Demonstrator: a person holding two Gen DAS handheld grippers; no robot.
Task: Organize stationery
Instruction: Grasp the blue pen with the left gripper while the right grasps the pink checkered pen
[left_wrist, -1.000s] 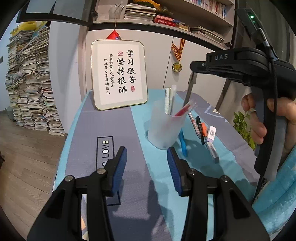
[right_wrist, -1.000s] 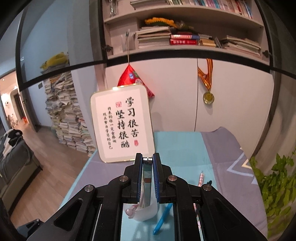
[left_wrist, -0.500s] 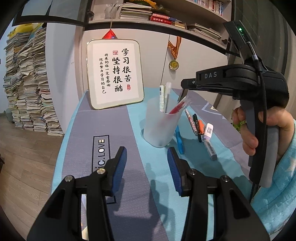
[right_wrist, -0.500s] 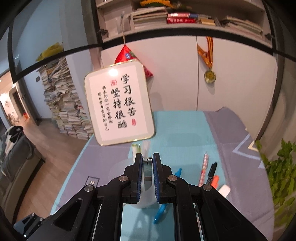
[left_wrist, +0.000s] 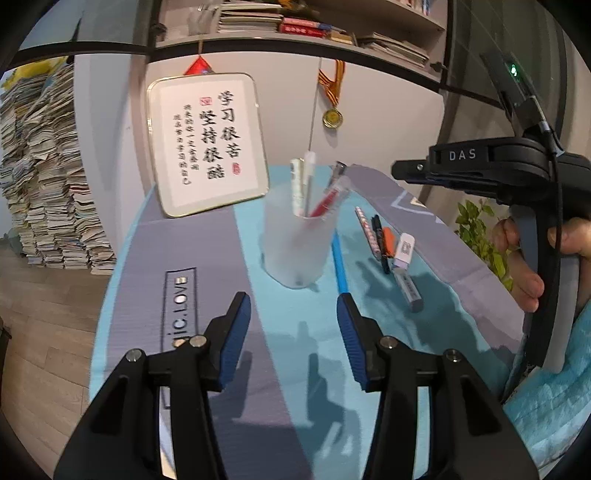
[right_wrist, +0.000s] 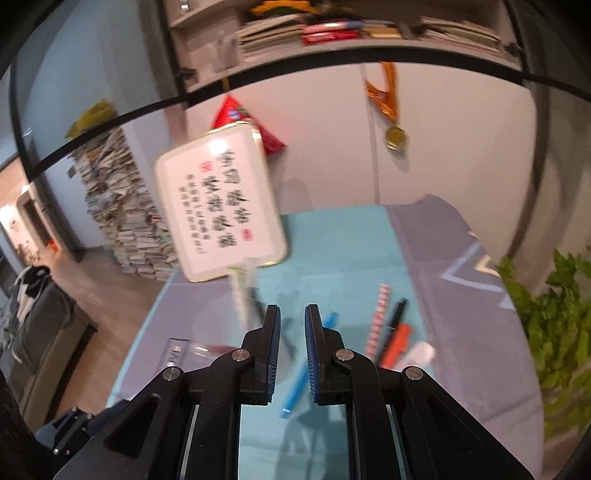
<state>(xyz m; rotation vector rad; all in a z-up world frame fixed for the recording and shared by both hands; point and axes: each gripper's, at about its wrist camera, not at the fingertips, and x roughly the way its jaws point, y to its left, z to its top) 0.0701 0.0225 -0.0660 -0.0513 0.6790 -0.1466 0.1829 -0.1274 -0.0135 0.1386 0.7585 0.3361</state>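
On the table (left_wrist: 207, 258) a cup (left_wrist: 297, 247) holding pens stands before the framed sign (left_wrist: 207, 144), with loose pens (left_wrist: 376, 236) lying to its right.

A frosted cup (left_wrist: 297, 247) of pens stands upright on a blue-and-grey mat (left_wrist: 207, 280). Just right of it lie a blue pen (left_wrist: 339, 264), markers and an eraser (left_wrist: 404, 249). The left gripper (left_wrist: 293, 334) hangs open nearby, empty. A framed calligraphy sign (left_wrist: 207, 144) leans behind.
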